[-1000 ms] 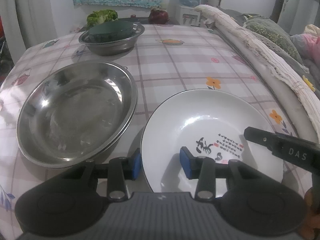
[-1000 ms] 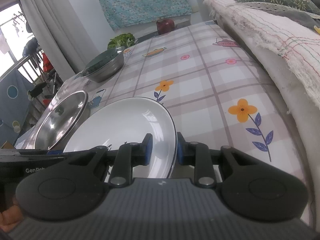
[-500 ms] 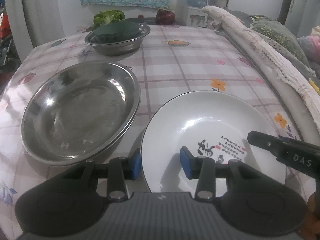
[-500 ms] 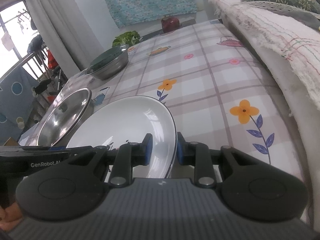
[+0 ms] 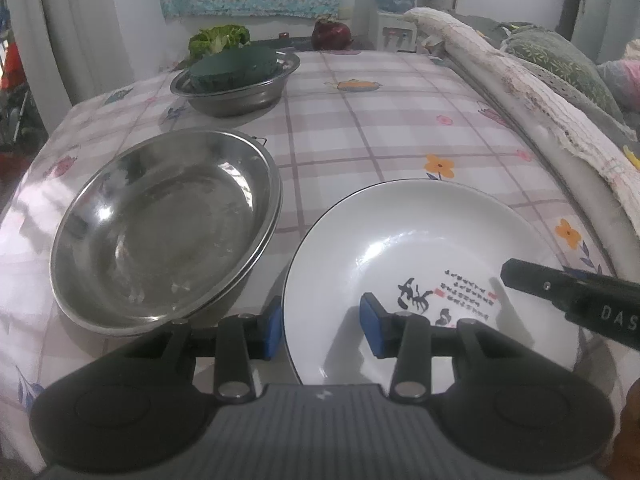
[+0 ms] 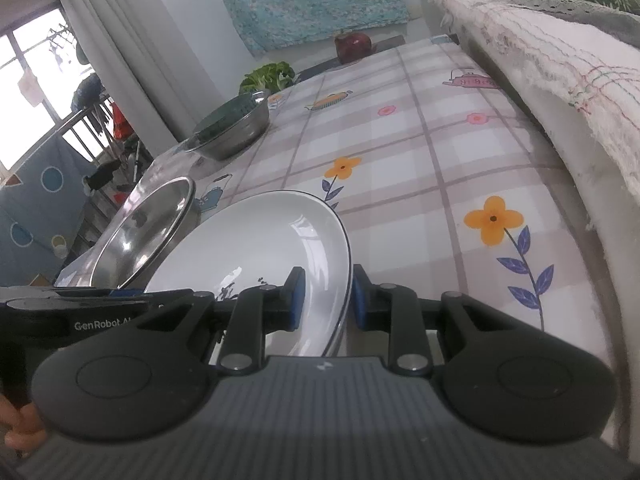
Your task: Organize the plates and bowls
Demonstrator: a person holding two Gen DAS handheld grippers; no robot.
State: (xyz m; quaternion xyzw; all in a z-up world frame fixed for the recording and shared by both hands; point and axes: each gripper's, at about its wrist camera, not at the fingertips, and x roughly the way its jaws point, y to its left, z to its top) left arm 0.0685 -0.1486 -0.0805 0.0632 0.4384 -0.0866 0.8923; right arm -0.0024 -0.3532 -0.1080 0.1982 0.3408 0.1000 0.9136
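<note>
Your right gripper (image 6: 325,295) is clamped on the near rim of the white plate (image 5: 416,248), tilting it above the checked table (image 5: 384,128); your left gripper (image 5: 320,330) straddles the opposite rim, its fingers apart, just beside the steel bowl (image 5: 160,228)

"DAS" shows on the right gripper (image 5: 576,300) — "GenRobot" on the left gripper (image 6: 100,322).

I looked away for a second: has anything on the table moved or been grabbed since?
Nothing visibly changed. The right tongs stay clamped on the white plate's rim, the left tongs still straddle its near edge, and the steel bowl sits beside it.
</note>
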